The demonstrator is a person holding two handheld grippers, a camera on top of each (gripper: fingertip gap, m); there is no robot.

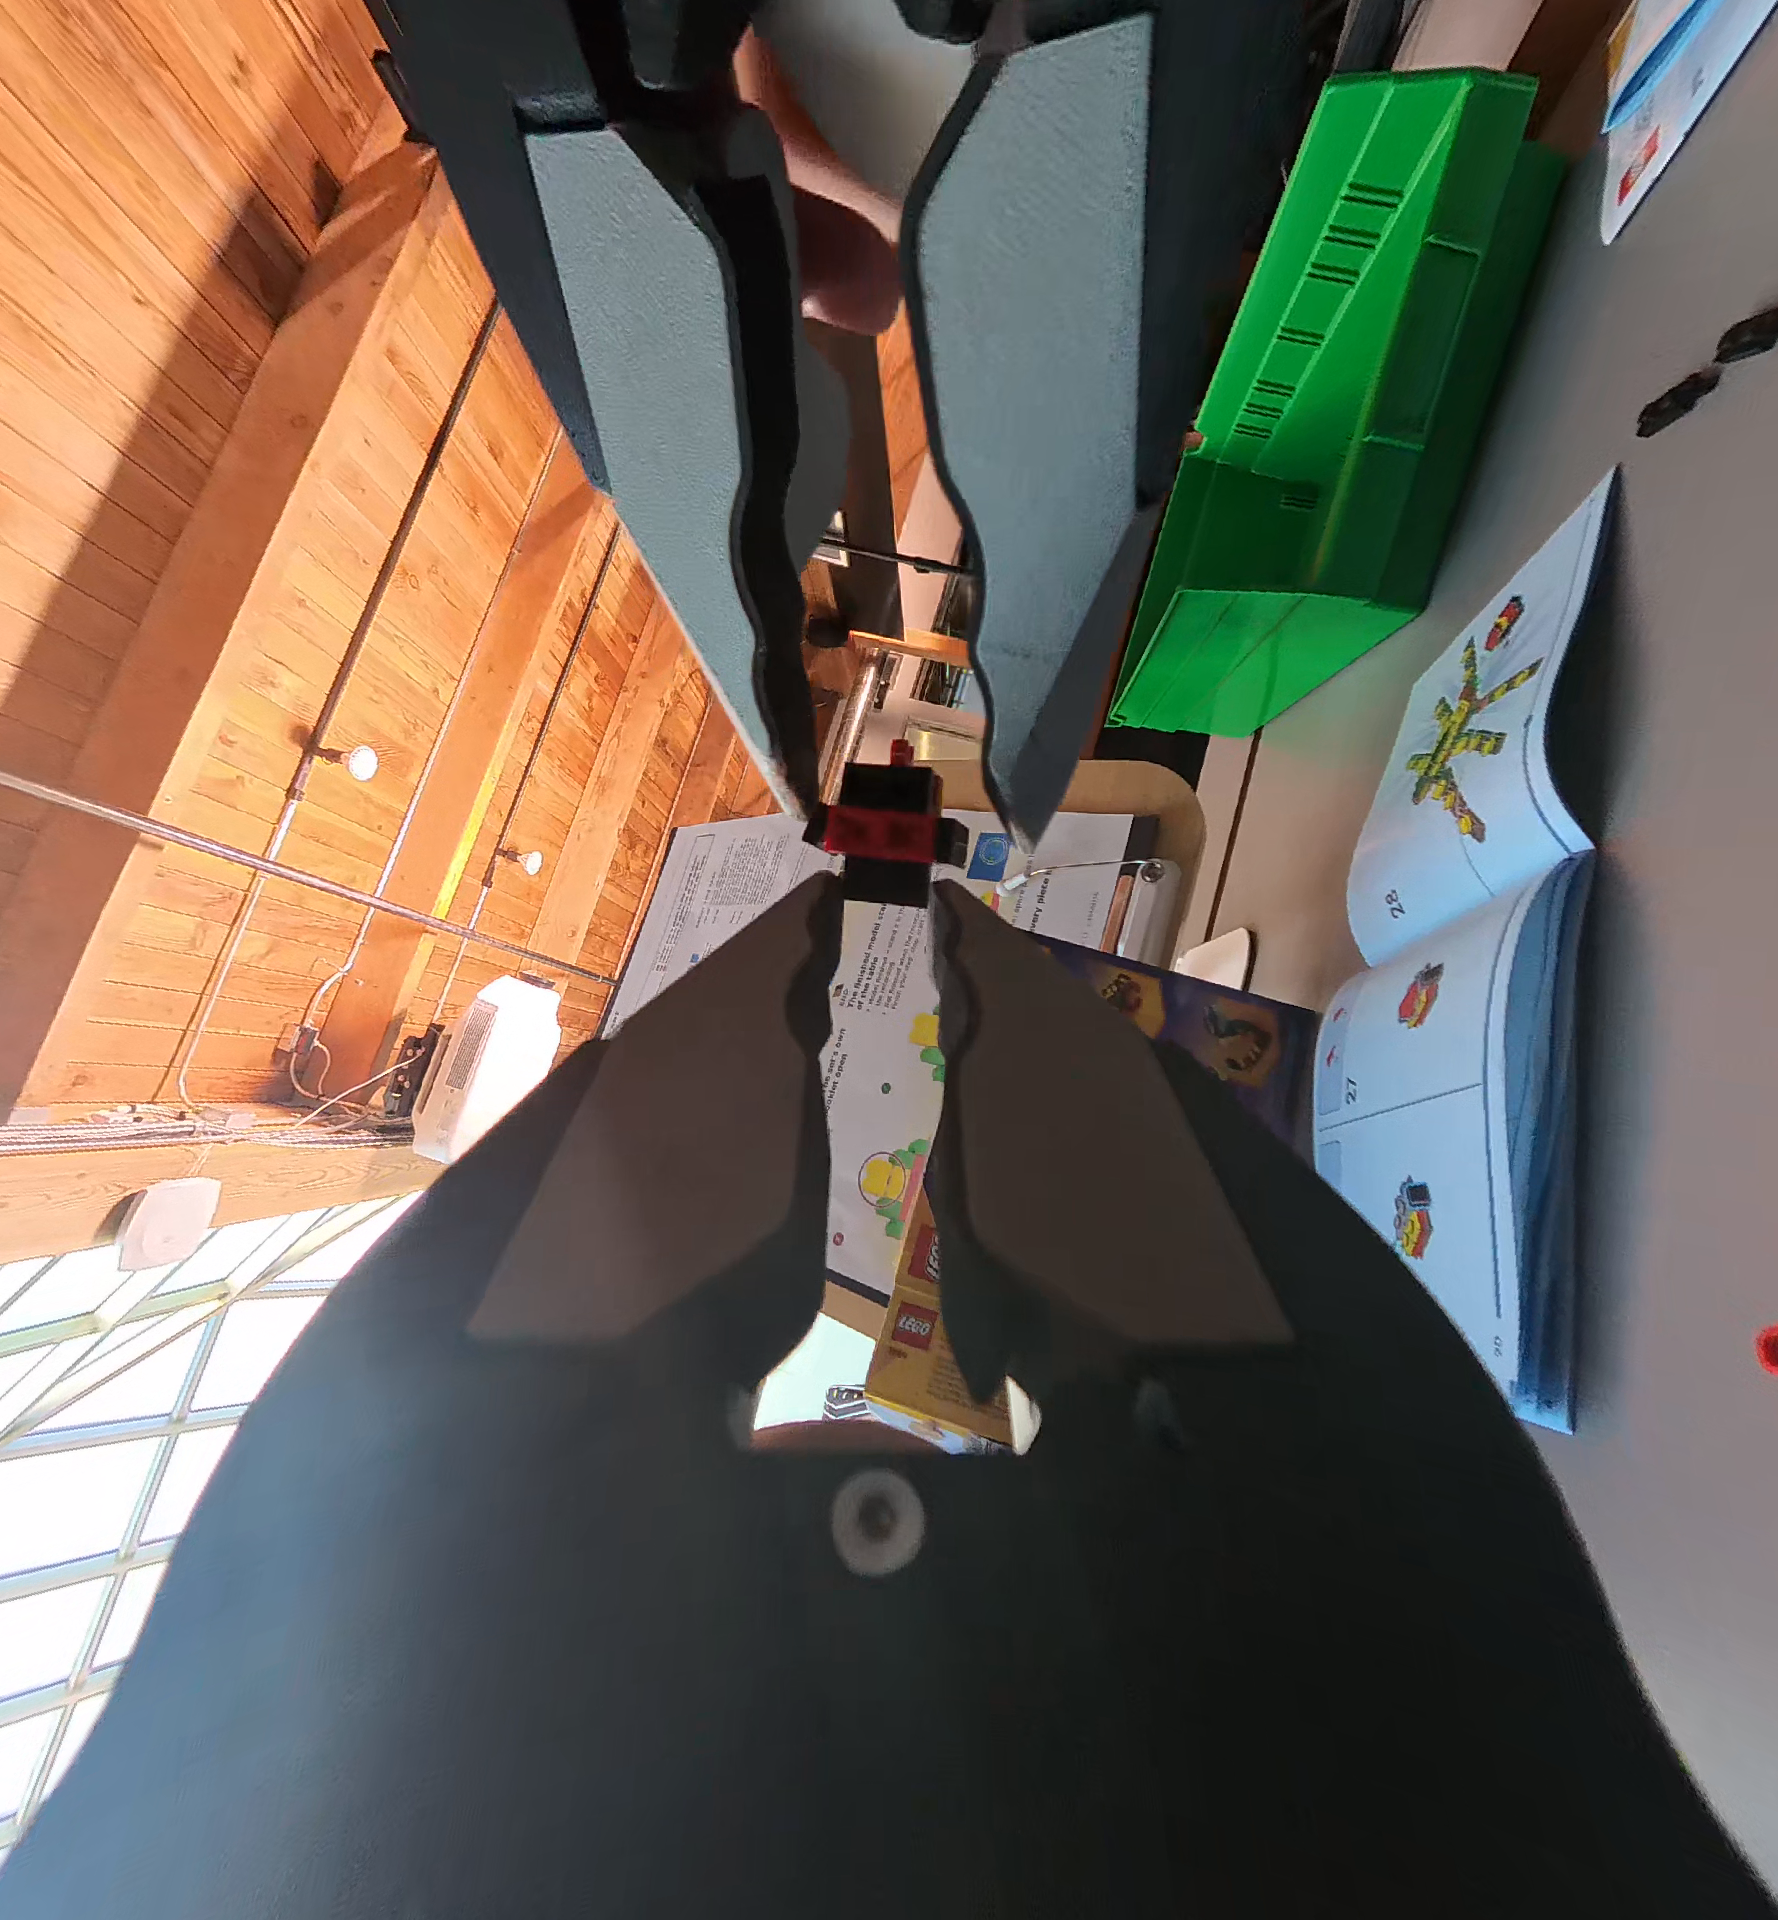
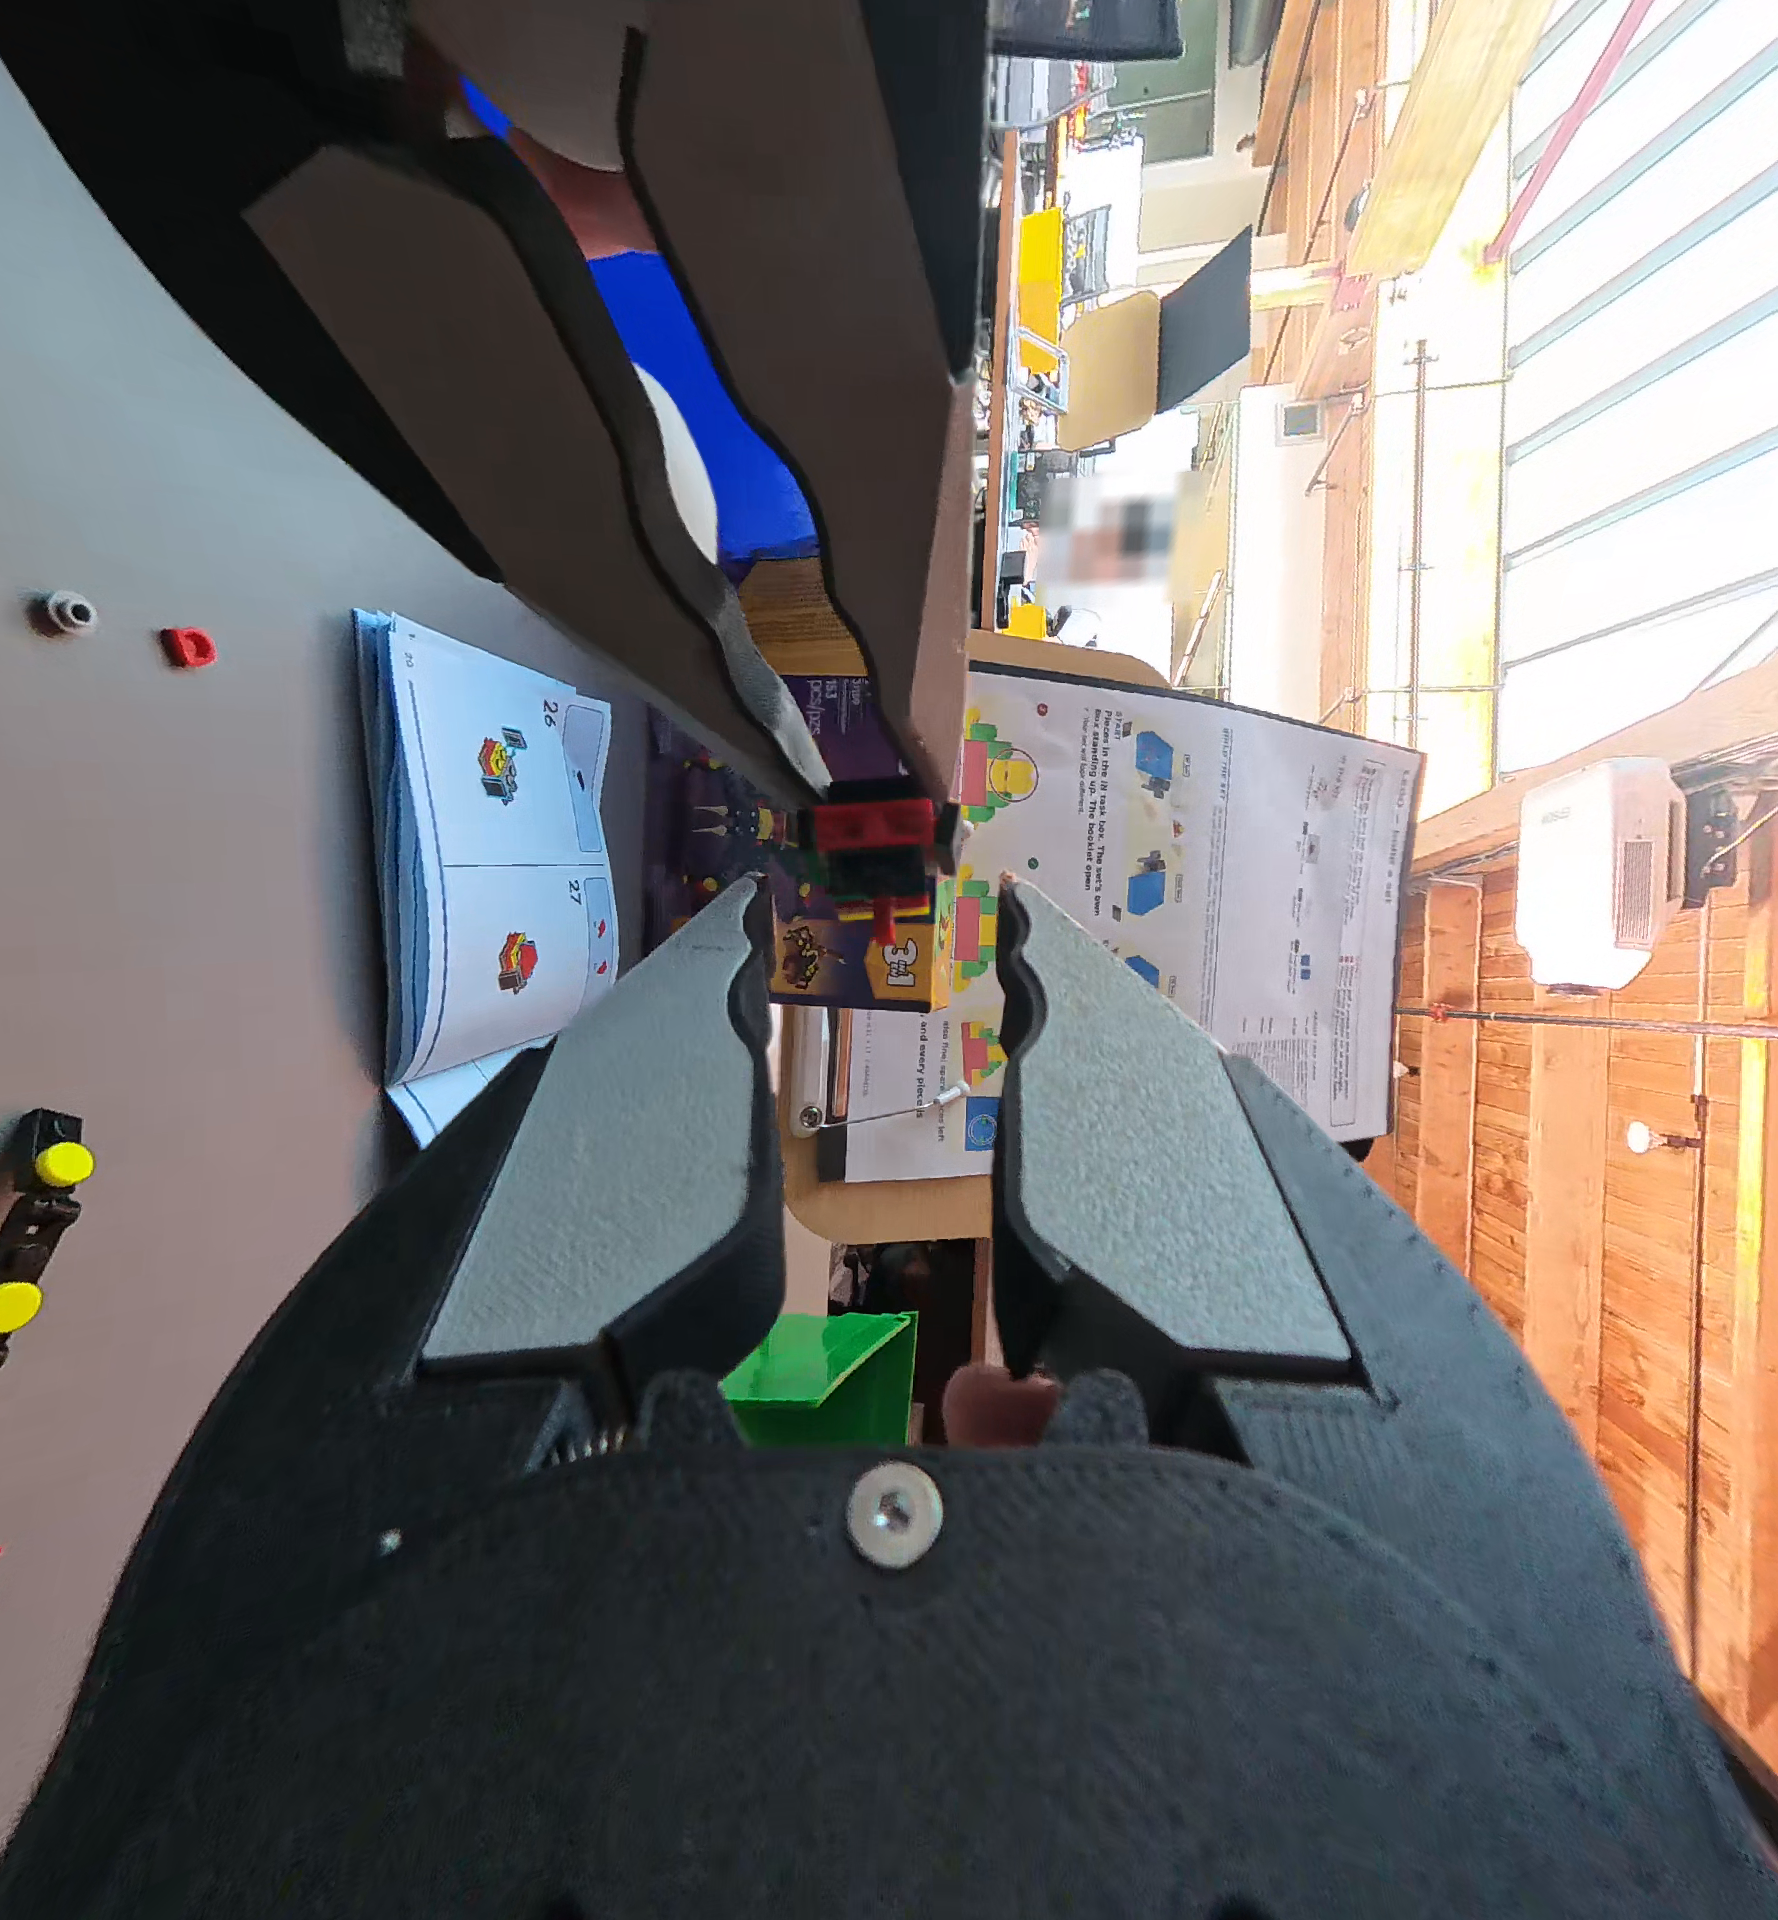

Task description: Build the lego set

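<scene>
A small black and red lego assembly hangs in the air between my two grippers, which face each other tip to tip. My left gripper, with brown pads, is shut on the assembly's black lower block. My right gripper, with grey pads, is open, and its fingertips stand on either side of the assembly with a gap on both sides. In the left wrist view the right gripper comes in from the top. In the right wrist view the left gripper comes in from the top.
An open instruction booklet lies on the grey table, with a green bin behind it. Loose pieces lie around: a red one, a grey round one, a black bar with yellow studs. A lego box and a clipboard sheet stand behind.
</scene>
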